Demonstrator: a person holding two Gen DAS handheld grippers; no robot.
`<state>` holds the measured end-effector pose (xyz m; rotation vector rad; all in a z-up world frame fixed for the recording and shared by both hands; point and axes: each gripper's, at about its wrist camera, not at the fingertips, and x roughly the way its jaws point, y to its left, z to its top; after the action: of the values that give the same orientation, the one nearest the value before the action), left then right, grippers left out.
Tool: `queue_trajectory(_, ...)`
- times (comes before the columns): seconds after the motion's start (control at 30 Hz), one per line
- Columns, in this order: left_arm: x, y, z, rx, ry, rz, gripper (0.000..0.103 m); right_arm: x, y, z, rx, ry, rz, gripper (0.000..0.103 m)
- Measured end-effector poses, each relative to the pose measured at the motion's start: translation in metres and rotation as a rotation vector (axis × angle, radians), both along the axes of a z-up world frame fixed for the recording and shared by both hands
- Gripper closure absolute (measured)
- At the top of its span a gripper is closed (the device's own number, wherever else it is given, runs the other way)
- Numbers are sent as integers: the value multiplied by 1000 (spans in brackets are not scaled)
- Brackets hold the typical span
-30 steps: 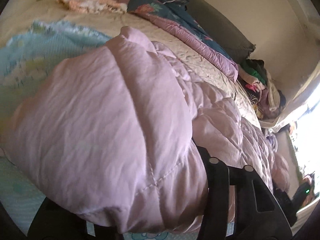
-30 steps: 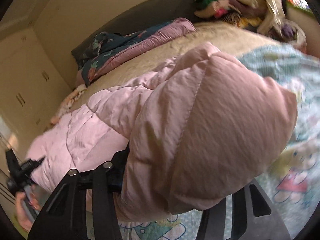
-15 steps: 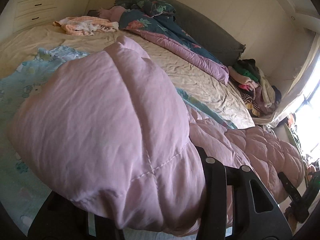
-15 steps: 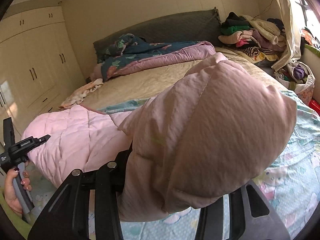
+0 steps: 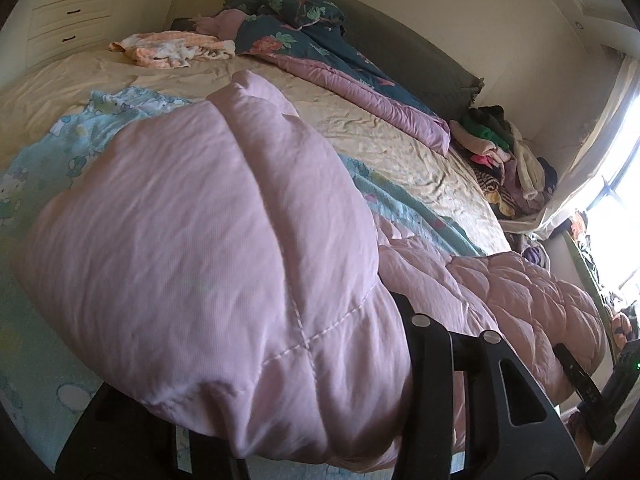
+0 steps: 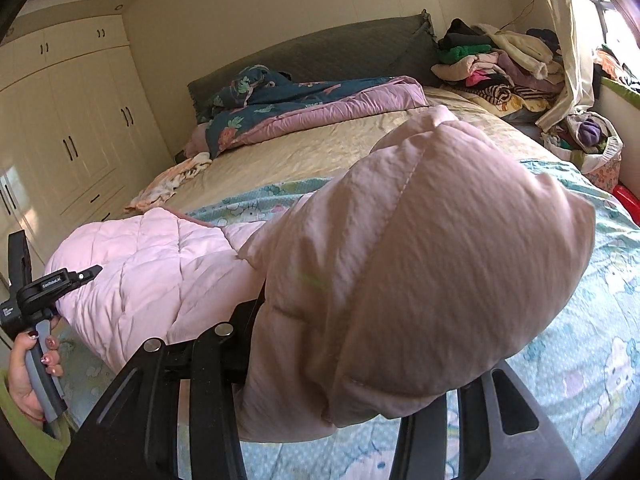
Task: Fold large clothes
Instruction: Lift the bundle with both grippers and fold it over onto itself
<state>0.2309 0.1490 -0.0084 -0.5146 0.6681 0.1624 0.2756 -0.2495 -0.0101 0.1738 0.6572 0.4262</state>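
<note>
A pale pink quilted garment [image 5: 208, 248] bulges thickly between the fingers of my left gripper [image 5: 280, 380], which is shut on it; only the right finger [image 5: 432, 364] shows clearly. The garment stretches away to the right toward the other gripper [image 5: 592, 392] at the frame edge. In the right wrist view the same pink garment [image 6: 432, 264] fills the jaws of my right gripper [image 6: 352, 364], shut on a padded fold. Its quilted span [image 6: 152, 264] runs left to the left gripper [image 6: 40, 292], held by a hand [image 6: 28, 368]. The fingertips are hidden by cloth.
Below lies a light blue cartoon blanket [image 6: 580, 320] on a bed with a beige sheet [image 5: 380, 132]. A navy floral duvet [image 5: 320, 52] lies by the grey headboard. A clothes pile [image 6: 500, 68] sits far right, a basket [image 6: 596, 148] beside it, and wardrobes [image 6: 72, 136] stand left.
Both grippers have risen and drawn back from the bed with the pink garment in them. More of the room shows, and the quilted span between them hangs off the blanket.
</note>
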Motion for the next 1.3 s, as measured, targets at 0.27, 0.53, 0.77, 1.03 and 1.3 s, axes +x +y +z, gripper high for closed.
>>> queue_trajectory(0.27, -21, -3, -3, 0, 13, -12, 67, -26, -2, -1, 2, 4, -11, 63)
queue_trajectory(0.53, -40, -3, -12, 12, 38, -24, 66, -54, -5, -8, 8, 16, -21, 63)
queue_trajectory(0.77, -57, -5, -23, 20, 51, -34, 64, -73, -11, -22, 11, 43, -36, 63)
queue_trajectory(1.03, -73, -6, -38, 28, 64, -40, 62, -88, -17, -45, 26, 91, -58, 62)
queue_trajectory(1.3, -89, -8, -51, 34, 69, -49, 60, -88, -25, -60, 43, 131, -68, 61)
